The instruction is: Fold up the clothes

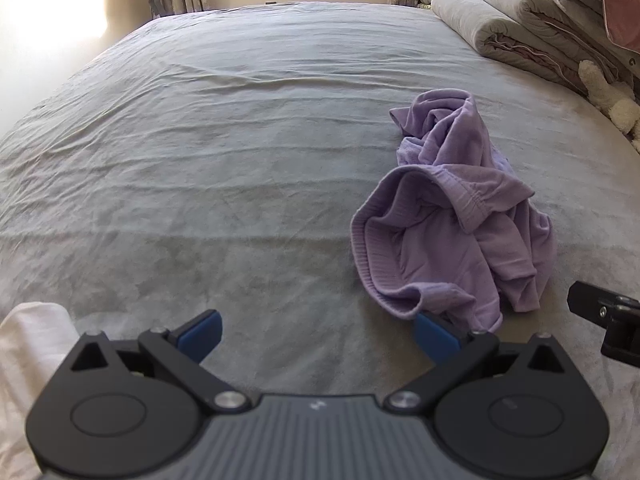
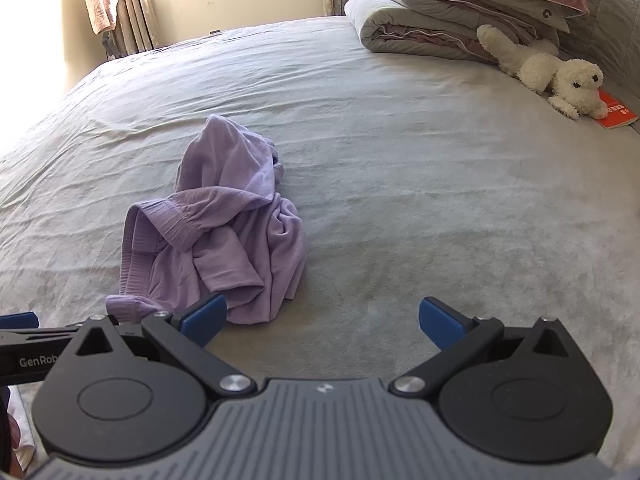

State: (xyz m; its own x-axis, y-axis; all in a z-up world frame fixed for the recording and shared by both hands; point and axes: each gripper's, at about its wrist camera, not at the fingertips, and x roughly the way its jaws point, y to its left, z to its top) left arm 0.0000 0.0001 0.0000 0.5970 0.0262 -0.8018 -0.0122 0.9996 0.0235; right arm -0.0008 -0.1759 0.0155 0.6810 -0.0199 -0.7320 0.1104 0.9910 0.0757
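Observation:
A crumpled lilac garment (image 1: 452, 216) with a ribbed waistband lies in a heap on the grey bed sheet (image 1: 240, 140). My left gripper (image 1: 318, 336) is open and empty, low over the sheet, its right finger just at the heap's near edge. In the right wrist view the same garment (image 2: 224, 232) lies ahead to the left. My right gripper (image 2: 322, 322) is open and empty, with its left finger at the heap's near edge. Part of the right gripper shows at the left view's right edge (image 1: 608, 320).
Folded grey quilts (image 2: 448, 20) are stacked at the bed's far right. A white plush dog (image 2: 556, 72) and an orange booklet (image 2: 614, 112) lie beside them. A white cloth (image 1: 32, 344) lies at the near left. Curtains and a window stand behind the bed.

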